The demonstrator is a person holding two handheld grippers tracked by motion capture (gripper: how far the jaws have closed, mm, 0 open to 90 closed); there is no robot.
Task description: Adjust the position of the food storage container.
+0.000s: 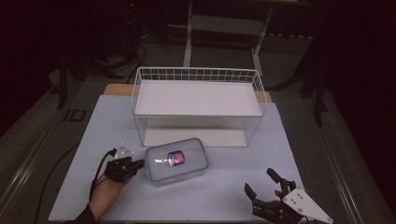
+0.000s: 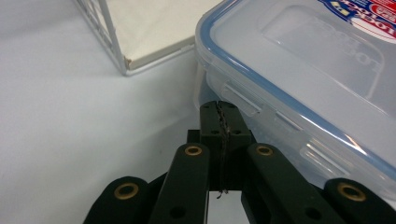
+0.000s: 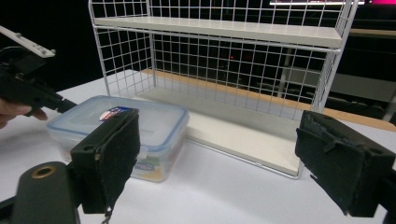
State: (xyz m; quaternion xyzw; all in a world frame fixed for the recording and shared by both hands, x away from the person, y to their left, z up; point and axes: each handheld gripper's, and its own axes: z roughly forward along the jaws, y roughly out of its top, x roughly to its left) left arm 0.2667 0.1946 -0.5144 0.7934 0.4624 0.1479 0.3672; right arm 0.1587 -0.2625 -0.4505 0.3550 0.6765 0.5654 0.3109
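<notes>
The clear lidded box (image 1: 177,160) is seen on the bench (image 1: 224,186), at six o'clock of the wire shelf (image 1: 198,105). The left gripper (image 2: 223,122), fully closed and empty, is set against its side latch; the push should be kept low and level. The right gripper (image 3: 212,163) is held wide open, empty.

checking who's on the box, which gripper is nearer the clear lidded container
Left. The left gripper, fingers shut, sits right at the container's left side, by its latch. The right gripper, fingers wide open, waits apart near the table's front right edge.
</notes>
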